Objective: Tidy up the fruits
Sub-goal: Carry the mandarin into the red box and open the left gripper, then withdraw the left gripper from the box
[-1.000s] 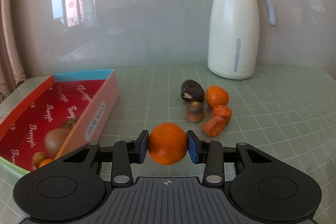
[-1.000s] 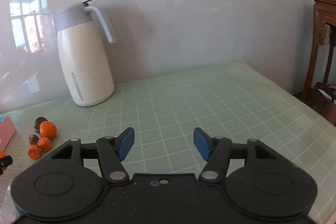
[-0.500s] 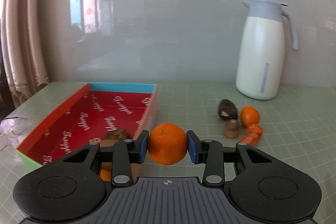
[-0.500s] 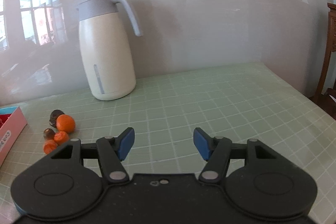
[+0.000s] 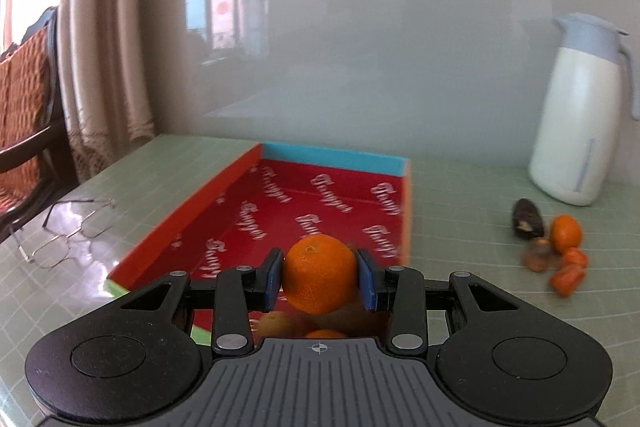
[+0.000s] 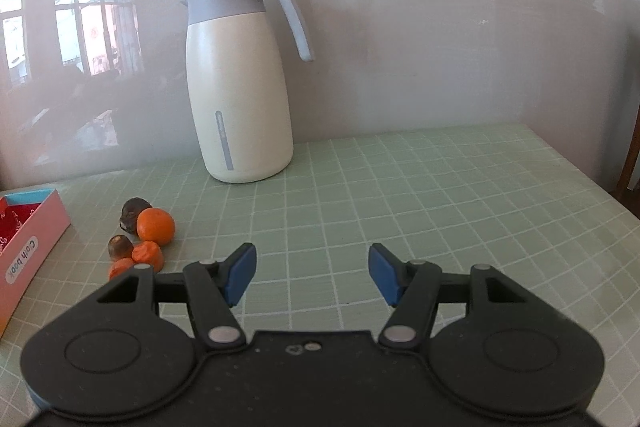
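My left gripper (image 5: 319,279) is shut on an orange mandarin (image 5: 319,273) and holds it above the near end of a red-lined open box (image 5: 320,203). Other fruits lie in the box under the gripper, mostly hidden. A pile of loose fruits lies on the table to the right: another mandarin (image 5: 565,233), a dark fruit (image 5: 528,218), a brown one (image 5: 537,254) and small orange pieces (image 5: 566,277). My right gripper (image 6: 312,275) is open and empty over the green table; the pile, with its mandarin (image 6: 156,225), lies to its left, beside the box's pink side (image 6: 28,247).
A white jug with a grey lid (image 6: 240,83) stands at the back near the wall; it also shows in the left wrist view (image 5: 580,115). A pair of glasses (image 5: 64,231) lies left of the box. A chair (image 5: 24,115) stands beyond the table's left edge.
My left gripper has carried the mandarin leftward from beside the fruit pile to over the box. My right gripper has swung left and closer to the jug, still open.
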A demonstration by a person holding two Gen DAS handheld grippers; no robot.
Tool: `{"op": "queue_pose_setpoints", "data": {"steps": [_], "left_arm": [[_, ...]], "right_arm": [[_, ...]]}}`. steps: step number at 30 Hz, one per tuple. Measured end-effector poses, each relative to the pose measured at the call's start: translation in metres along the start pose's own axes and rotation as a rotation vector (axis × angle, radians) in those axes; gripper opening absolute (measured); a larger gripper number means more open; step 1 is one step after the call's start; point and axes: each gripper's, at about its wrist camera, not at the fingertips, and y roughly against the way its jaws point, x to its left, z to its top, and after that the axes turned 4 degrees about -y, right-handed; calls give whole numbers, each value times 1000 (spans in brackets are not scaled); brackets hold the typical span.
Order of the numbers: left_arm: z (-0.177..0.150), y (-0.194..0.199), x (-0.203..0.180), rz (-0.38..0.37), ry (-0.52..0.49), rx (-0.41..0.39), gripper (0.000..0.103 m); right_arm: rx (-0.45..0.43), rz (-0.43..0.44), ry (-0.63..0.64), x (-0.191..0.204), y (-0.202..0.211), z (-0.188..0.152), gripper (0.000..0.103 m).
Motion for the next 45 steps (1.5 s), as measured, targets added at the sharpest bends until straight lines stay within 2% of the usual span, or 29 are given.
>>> {"op": "queue_pose_setpoints", "data": {"steps": [9, 18, 23, 24, 25, 26, 30, 32, 34, 36, 45], "left_arm": [[-1, -5, 15, 47, 33, -11, 39], [-4, -15, 28, 89, 65, 13, 39], [-5, -19, 28, 88, 63, 35, 41], [-5, -18, 27, 87, 60, 26, 53], [-5, -16, 26, 87, 56, 19, 70], [-5, -14, 25, 97, 53, 2, 75], [-5, -7, 27, 93, 54, -23, 80], [-5, -5, 28, 102, 44, -27, 87], [-5, 0, 31, 122, 42, -46, 98], [-5, 3, 35, 137, 47, -61, 103], [-7, 10, 62, 156, 86, -72, 103]], "right_arm": [[11, -3, 14, 4, -4, -3, 61], [18, 1, 23, 4, -6, -5, 61], [21, 8, 23, 5, -5, -5, 62], [21, 10, 24, 7, -5, -5, 62], [21, 13, 26, 8, -5, -5, 63], [21, 17, 29, 10, -5, -5, 63], [29, 33, 49, 23, -7, -8, 63], [34, 41, 62, 30, -10, -9, 63], [40, 51, 79, 39, -12, -11, 63], [47, 58, 94, 48, -15, -12, 64], [54, 82, 199, 89, -31, -22, 73]]}}
